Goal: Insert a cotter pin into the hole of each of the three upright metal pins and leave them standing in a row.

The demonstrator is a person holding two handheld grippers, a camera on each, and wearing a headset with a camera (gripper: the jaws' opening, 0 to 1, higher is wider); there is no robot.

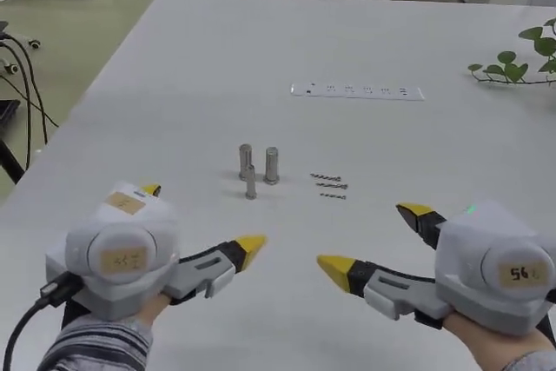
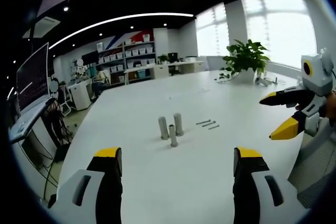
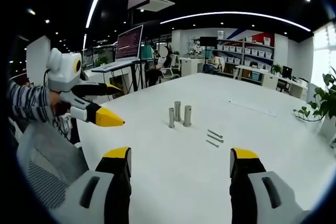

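The yellow-tipped left gripper (image 1: 201,216) and right gripper (image 1: 375,237) hang wide-jawed and empty. At their 12 o'clock cluster three upright grey metal pins (image 1: 258,171). Three thin wire cotter pins (image 1: 330,186) lie at the pins' 3 o'clock. Best to pinch one near its head, legs free.

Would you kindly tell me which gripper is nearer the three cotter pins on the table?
Right. The right gripper hovers in front of the cotter pins; the left gripper is farther, nearer the metal pins.
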